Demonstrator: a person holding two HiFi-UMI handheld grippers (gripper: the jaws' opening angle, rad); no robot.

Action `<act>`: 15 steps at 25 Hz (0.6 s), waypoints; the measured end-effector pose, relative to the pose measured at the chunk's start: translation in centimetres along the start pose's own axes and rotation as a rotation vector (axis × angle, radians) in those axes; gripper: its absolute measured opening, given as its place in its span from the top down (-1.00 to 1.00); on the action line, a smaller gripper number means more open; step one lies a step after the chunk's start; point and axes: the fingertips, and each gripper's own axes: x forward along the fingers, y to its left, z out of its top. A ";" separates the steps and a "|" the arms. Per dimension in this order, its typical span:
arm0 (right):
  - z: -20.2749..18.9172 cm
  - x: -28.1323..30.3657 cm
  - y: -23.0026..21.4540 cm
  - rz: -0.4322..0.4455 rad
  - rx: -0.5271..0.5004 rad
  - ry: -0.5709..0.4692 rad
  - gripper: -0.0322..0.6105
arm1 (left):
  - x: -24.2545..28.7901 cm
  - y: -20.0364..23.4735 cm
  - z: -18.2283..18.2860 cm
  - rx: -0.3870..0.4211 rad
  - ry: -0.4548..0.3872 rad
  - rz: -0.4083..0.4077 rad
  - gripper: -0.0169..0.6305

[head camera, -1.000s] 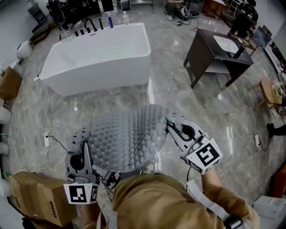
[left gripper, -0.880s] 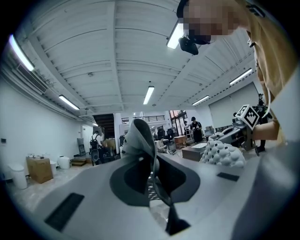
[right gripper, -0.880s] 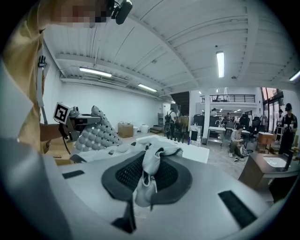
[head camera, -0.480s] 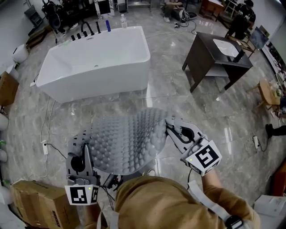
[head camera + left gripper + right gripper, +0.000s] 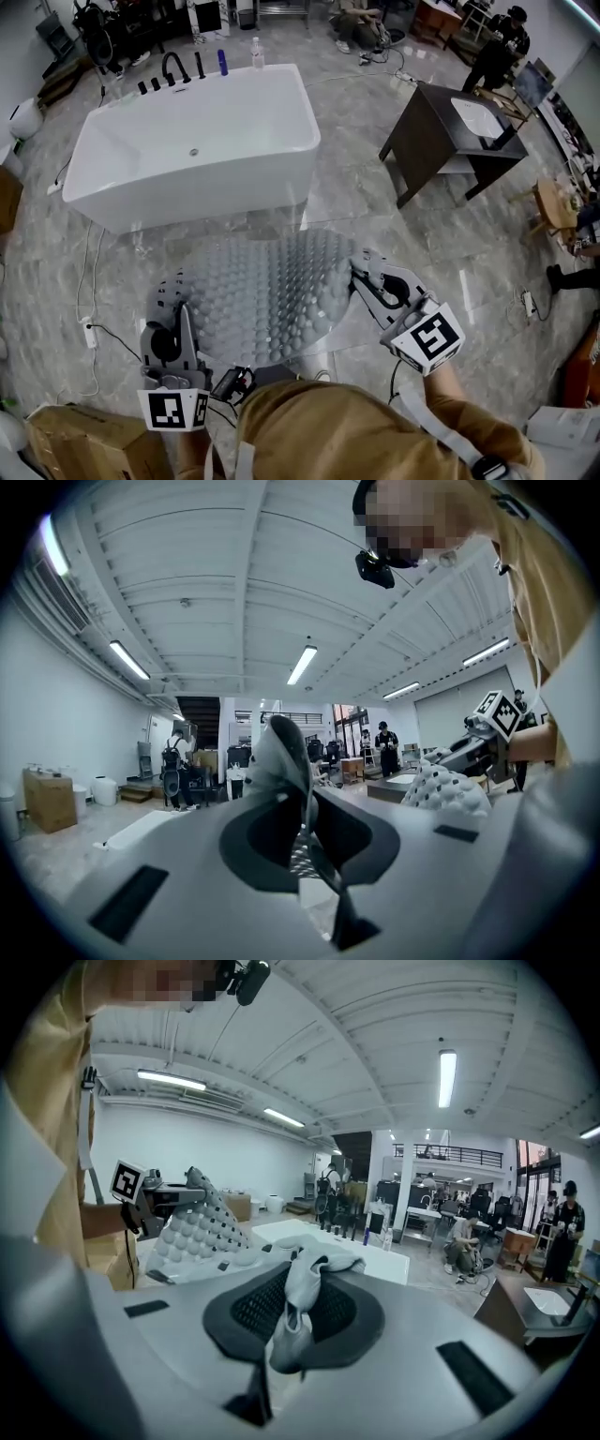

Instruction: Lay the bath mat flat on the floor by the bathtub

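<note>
A grey bath mat (image 5: 267,295) with a knobbly surface hangs stretched in the air between my two grippers, above the marble floor in front of the white bathtub (image 5: 192,141). My left gripper (image 5: 176,292) is shut on the mat's left edge, and that pinched edge (image 5: 281,761) shows between its jaws. My right gripper (image 5: 359,272) is shut on the mat's right edge, with bunched grey cloth (image 5: 305,1279) squeezed between its pads. From each gripper view I see the other gripper holding the far end of the mat (image 5: 192,1227).
A dark wooden side table (image 5: 450,141) stands right of the tub. Bottles and a black tap (image 5: 173,66) line the tub's far rim. A cardboard box (image 5: 84,441) sits at lower left, a white cable (image 5: 94,281) runs along the floor, and people (image 5: 492,47) stand at the back.
Both grippers have carried the mat forward toward the bathtub, which now sits lower and closer in the head view. The grip on both edges is unchanged.
</note>
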 end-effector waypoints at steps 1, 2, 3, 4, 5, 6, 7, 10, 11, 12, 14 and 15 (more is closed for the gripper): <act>0.4 0.9 -0.2 -0.006 -0.001 0.006 0.78 | 0.8 0.9 -0.2 -0.004 0.000 -0.006 0.84; 0.8 1.8 -0.3 -0.013 -0.001 0.011 0.77 | 1.5 1.7 -0.4 -0.004 0.002 -0.014 0.84; 1.1 2.6 -0.5 -0.019 -0.002 0.015 0.78 | 2.2 2.5 -0.7 -0.002 0.004 -0.021 0.84; 1.5 3.5 -0.6 -0.025 -0.004 0.019 0.78 | 2.8 3.3 -0.9 0.000 0.006 -0.028 0.84; 1.9 4.3 -0.8 -0.031 -0.009 0.023 0.78 | 3.5 4.1 -1.1 0.000 0.007 -0.035 0.84; 2.2 5.1 -0.9 -0.036 -0.017 0.028 0.77 | 4.1 4.8 -1.3 -0.003 0.008 -0.040 0.84; 2.5 5.8 -1.0 -0.040 -0.025 0.033 0.78 | 4.6 5.4 -1.4 -0.007 0.009 -0.046 0.84; 3.2 7.5 -1.0 -0.057 -0.037 0.039 0.77 | 5.8 6.9 -1.8 -0.014 0.003 -0.066 0.84; 3.4 7.9 -0.9 -0.064 -0.033 0.039 0.77 | 6.1 7.4 -1.9 -0.014 0.000 -0.072 0.84; 3.6 8.3 -0.8 -0.070 -0.028 0.038 0.78 | 6.5 7.8 -2.0 -0.014 -0.003 -0.076 0.84; 3.9 9.0 -0.9 -0.082 -0.025 0.038 0.77 | 7.1 8.7 -2.0 -0.014 -0.009 -0.079 0.84; 4.1 9.1 -1.0 -0.087 -0.024 0.038 0.77 | 7.4 9.0 -1.9 -0.014 -0.013 -0.080 0.84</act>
